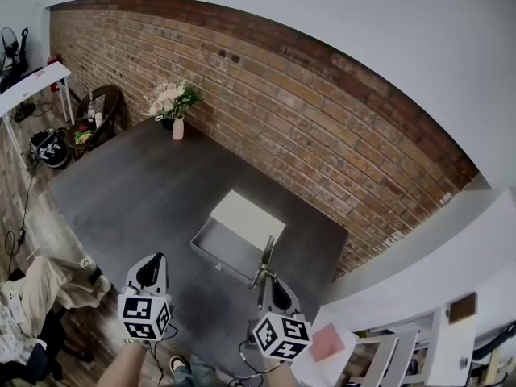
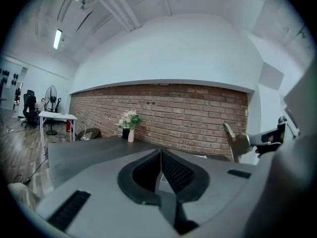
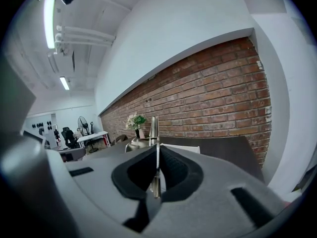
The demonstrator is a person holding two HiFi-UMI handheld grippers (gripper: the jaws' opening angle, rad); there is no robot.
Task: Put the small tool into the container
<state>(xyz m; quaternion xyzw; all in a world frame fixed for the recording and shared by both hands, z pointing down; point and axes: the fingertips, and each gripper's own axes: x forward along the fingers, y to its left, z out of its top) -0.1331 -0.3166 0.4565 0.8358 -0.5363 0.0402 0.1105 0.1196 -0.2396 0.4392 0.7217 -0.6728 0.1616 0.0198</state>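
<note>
Head view: a dark table (image 1: pixel 145 192) carries a white open container (image 1: pixel 246 220) near its right corner, by the brick-wall edge. The left gripper (image 1: pixel 151 268) hovers off the table's near edge, jaws together on nothing. The right gripper (image 1: pixel 272 285) is clamped on the small metal tool (image 1: pixel 264 260), which sticks up at the container's near rim.

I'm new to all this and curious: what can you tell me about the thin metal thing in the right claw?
The small tool is a slender, flat strip of shiny, slightly brassy metal. The right claw is shut on its lower end, so it sticks out forward and upward, off the table. In the head view its tip points toward the open grey container; only the claw touches it.
</note>
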